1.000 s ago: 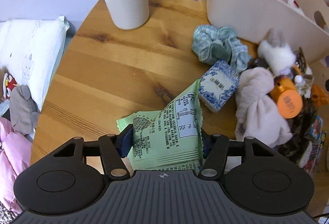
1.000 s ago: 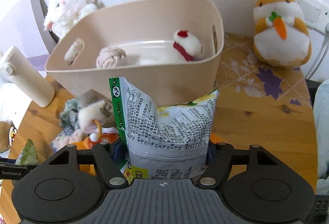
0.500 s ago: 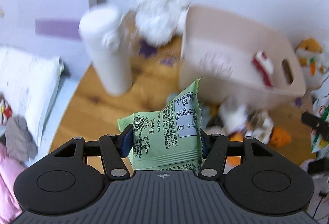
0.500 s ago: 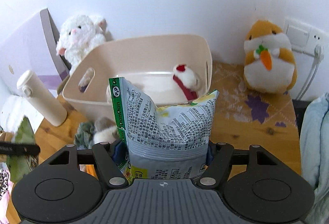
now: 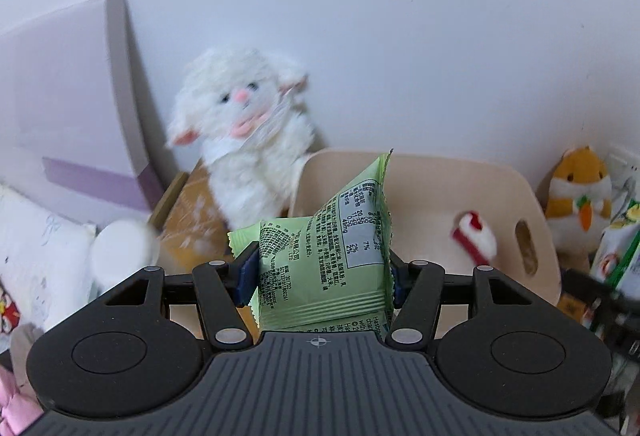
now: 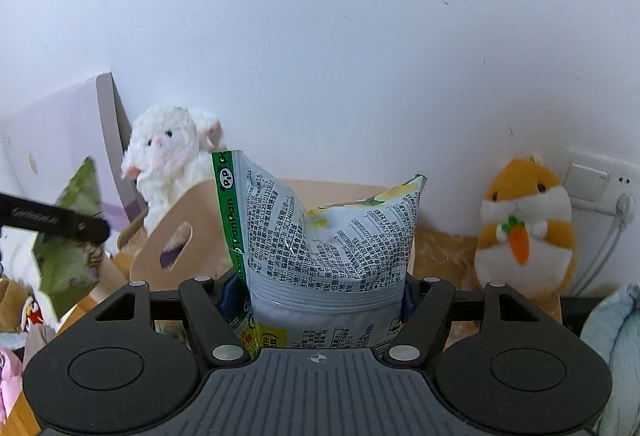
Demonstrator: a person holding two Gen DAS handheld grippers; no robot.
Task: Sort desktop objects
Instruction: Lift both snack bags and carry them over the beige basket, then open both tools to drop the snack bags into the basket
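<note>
I am gripping the green snack packet (image 5: pixel 324 256) in the left tool (image 5: pixel 320 276), raised in front of the beige basket (image 5: pixel 472 179). My right tool (image 6: pixel 316 296) is clamping the white chip bag (image 6: pixel 320 240), raised before the basket's near wall.

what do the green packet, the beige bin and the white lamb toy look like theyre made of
Green packet: thin matte plastic film, going by its creases and crimped seal.
Beige bin: smooth matte moulded plastic, probably; rounded corners, cut-out handle.
White lamb toy: fluffy synthetic plush, seemingly; blurred here.
</note>
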